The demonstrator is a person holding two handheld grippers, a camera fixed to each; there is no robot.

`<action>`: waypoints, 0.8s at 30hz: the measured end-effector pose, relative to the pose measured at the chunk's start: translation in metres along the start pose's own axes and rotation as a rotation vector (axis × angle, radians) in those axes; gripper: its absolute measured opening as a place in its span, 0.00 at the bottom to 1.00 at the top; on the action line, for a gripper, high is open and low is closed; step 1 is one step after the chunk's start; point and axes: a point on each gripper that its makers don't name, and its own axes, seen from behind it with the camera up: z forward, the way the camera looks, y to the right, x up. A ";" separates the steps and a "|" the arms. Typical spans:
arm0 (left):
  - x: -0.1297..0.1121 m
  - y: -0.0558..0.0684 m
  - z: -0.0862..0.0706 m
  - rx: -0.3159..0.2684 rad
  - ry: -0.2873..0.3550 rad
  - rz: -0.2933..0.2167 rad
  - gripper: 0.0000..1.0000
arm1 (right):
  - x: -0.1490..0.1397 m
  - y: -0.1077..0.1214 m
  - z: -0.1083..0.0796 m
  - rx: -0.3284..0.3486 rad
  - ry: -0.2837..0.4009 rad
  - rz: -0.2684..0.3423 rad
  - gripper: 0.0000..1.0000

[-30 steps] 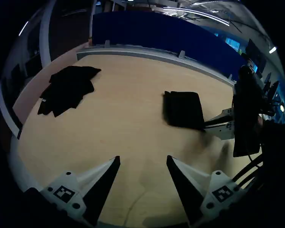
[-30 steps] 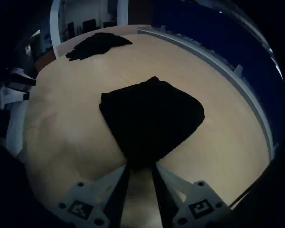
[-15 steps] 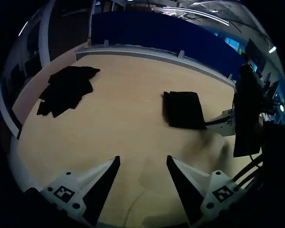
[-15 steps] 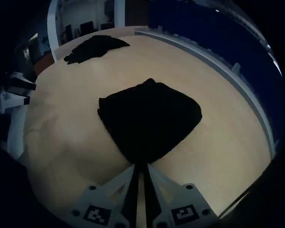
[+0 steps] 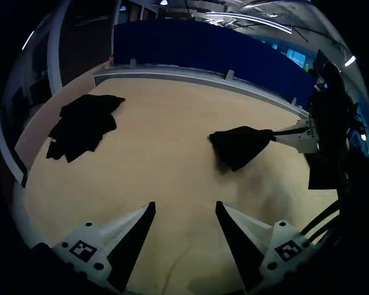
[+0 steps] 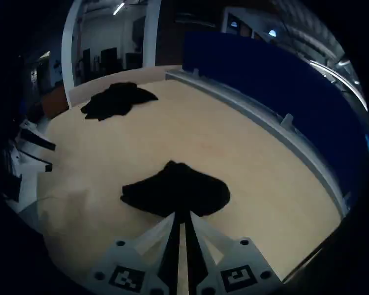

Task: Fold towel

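my right gripper (image 6: 183, 215) fingers pressed together, pinching near edge of black towel (image 6: 177, 194); my left gripper (image 5: 184, 205) spread wide above wooden table (image 5: 155, 157).

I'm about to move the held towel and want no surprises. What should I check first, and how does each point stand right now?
1. Right gripper shut on the black towel: ok.
2. Left gripper open and holding nothing: ok.
3. Towel hanging fully off the table: cannot tell.
4. Crumpled black cloth lying well apart from the towel: ok.
5. Towel's folds holding neatly in the grip: cannot tell.
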 end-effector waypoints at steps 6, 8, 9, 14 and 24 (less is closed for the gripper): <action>0.007 0.003 -0.002 -0.006 0.014 0.008 0.91 | 0.038 0.016 -0.018 -0.028 0.081 0.014 0.06; 0.009 0.004 -0.003 -0.008 0.017 0.012 0.91 | 0.043 0.020 -0.023 -0.036 0.093 0.015 0.06; 0.010 0.004 -0.003 -0.009 0.019 0.013 0.91 | 0.046 0.021 -0.025 -0.040 0.098 0.015 0.06; 0.015 0.009 -0.005 -0.018 0.027 0.023 0.90 | 0.048 0.030 -0.035 -0.061 0.104 0.015 0.06; 0.022 0.022 -0.005 -0.042 0.029 0.043 0.90 | 0.035 0.064 -0.069 -0.124 0.101 0.044 0.06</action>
